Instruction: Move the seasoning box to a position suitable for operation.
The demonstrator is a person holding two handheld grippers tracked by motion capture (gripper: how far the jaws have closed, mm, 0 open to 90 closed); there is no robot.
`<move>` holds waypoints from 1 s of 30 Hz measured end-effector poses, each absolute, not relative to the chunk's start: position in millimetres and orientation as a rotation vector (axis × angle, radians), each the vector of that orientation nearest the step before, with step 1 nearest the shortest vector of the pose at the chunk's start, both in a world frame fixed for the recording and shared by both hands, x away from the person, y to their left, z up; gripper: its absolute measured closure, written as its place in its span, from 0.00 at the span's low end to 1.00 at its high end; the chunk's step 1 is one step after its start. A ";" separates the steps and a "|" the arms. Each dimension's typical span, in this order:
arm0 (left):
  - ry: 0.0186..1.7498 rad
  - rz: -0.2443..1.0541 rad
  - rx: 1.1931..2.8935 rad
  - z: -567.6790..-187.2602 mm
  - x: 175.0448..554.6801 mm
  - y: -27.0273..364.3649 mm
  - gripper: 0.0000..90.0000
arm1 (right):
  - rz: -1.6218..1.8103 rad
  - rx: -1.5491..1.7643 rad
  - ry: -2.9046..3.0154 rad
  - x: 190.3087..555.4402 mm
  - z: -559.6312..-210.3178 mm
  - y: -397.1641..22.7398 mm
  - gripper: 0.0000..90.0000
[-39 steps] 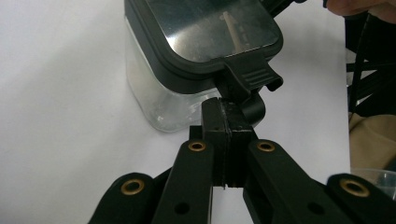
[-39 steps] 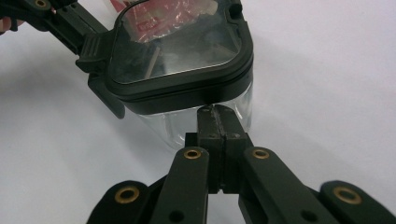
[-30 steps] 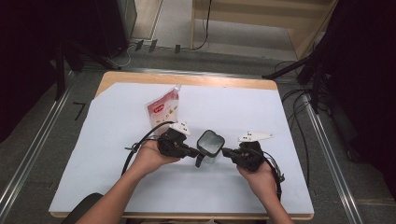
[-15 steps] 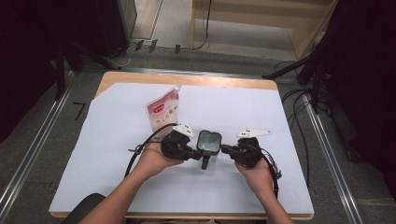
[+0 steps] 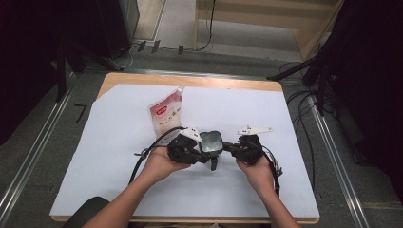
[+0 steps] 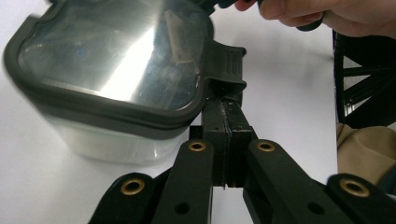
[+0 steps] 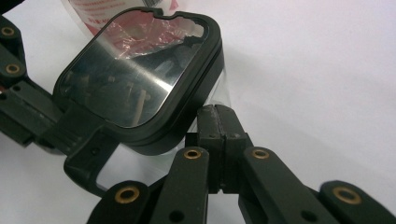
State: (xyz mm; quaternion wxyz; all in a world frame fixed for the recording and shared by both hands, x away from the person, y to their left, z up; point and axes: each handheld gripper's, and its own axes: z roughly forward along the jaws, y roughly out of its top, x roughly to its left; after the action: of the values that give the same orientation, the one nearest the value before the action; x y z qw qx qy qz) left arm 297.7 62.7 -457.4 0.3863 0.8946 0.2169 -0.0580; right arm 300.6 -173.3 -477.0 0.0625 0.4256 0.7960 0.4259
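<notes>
Now both grippers meet at a clear plastic container with a dark-rimmed lid — left gripper pressed shut beneath its latch tab, right gripper closed, having edged in against the rim; unlatching looks imminent.

Bare forearms without sleeves, left claw black with a white three-cornered plate, right claw likewise, brass-coloured rivets on black linkages, black cables trailing.
</notes>
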 end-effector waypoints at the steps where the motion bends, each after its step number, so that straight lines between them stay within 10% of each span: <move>1: 0.555 -0.151 2.278 -457.3 297.7 62.2 1.00 | 1.291 1.280 2.403 303.0 -477.3 -171.9 1.00; 30: 0.537 -0.128 2.286 -441.2 305.8 103.4 0.69 | 1.359 1.231 2.407 272.2 -458.8 -186.6 1.00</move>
State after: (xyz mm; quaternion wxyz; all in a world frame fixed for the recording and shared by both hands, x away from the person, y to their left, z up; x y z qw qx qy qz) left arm 305.8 103.4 -441.2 0.3848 0.8972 0.2109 -0.0501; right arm 272.2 -186.6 -458.8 0.0580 0.4063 0.7941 0.4483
